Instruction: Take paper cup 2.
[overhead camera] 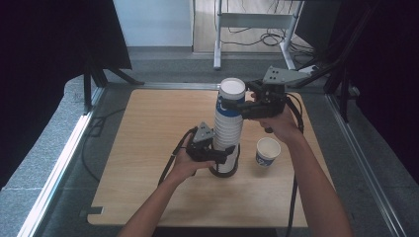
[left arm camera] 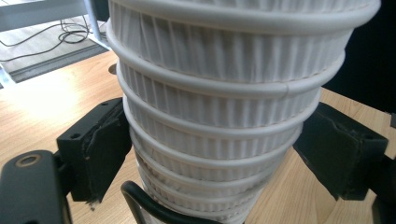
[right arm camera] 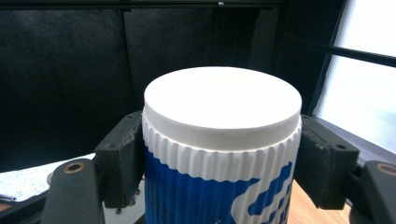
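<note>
A tall stack of upturned ribbed paper cups, white and blue, stands on the wooden table. My left gripper is shut on the stack low down; in the left gripper view its pads press on the white rims from both sides. My right gripper is shut on the top cup. In the right gripper view both pads squeeze that cup, whose flat white bottom faces up. A single cup stands upright, mouth up, to the right of the stack.
A black ring lies around the foot of the stack. Bare tabletop spreads to the left and in front. Behind the table stands a white desk frame with cables on the floor. Dark curtains hang at both sides.
</note>
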